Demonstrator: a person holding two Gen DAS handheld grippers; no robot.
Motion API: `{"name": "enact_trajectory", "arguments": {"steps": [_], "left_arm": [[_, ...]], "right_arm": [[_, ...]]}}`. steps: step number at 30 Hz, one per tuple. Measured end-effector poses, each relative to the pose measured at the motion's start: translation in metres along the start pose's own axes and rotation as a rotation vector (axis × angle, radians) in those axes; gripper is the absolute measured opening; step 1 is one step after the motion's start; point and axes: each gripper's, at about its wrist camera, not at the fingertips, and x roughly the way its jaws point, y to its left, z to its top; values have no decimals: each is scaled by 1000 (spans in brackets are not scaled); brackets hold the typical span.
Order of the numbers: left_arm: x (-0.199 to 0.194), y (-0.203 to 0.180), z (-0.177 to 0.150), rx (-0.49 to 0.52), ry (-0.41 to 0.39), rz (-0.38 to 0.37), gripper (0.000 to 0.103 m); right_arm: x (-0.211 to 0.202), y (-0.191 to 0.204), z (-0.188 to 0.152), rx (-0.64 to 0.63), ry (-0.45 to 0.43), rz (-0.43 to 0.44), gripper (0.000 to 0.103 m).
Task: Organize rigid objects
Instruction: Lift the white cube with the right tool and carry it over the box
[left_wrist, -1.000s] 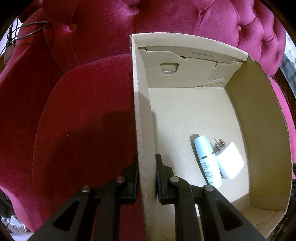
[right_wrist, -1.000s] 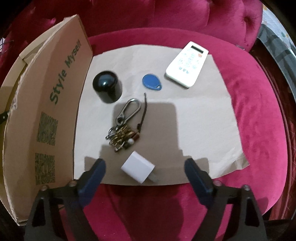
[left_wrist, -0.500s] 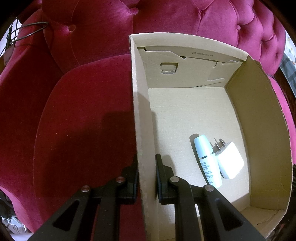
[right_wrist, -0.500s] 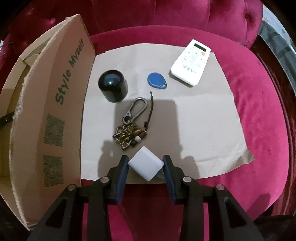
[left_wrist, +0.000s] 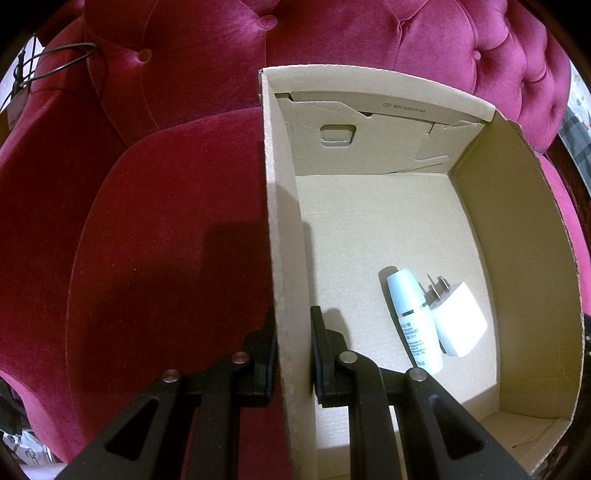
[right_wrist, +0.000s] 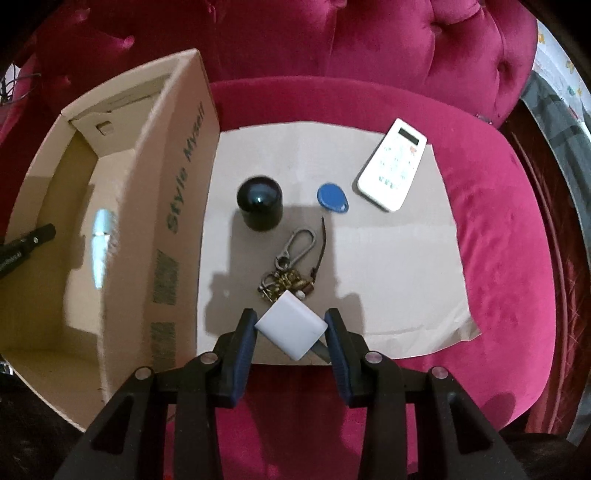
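My right gripper is shut on a white plug adapter and holds it lifted above the front edge of the brown paper sheet. On that sheet lie a black cylinder, a blue key fob, a white remote and a bunch of keys on a carabiner. My left gripper is shut on the left wall of the cardboard box. Inside the box lie a pale blue tube and another white plug adapter.
Everything rests on a crimson velvet sofa with a tufted back. The box stands left of the paper sheet, its printed wall facing it. A wire loop hangs at the far left.
The right gripper's jaws came together on the white plug adapter and lifted it off the paper, so the sheet and the box now look farther away. The left gripper kept still on the box wall.
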Motion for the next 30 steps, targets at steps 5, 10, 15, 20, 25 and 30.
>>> {"name": "enact_trajectory", "arguments": {"steps": [5, 10, 15, 20, 25, 30], "left_arm": [[0, 0, 0, -2, 1, -2, 16], [0, 1, 0, -3, 0, -2, 16], [0, 2, -1, -3, 0, -3, 16], [0, 3, -1, -5, 0, -5, 16], [0, 3, -1, -6, 0, -6, 16], [0, 5, -1, -7, 1, -9, 16]], "right_arm": [[-18, 4, 10, -9, -25, 8, 40], [-33, 10, 15, -23, -48, 4, 40], [-48, 16, 24, -32, -66, 15, 40], [-62, 26, 30, -56, -86, 20, 40], [-75, 45, 40, -95, -112, 39, 40], [-81, 69, 52, -140, -133, 58, 40]]}}
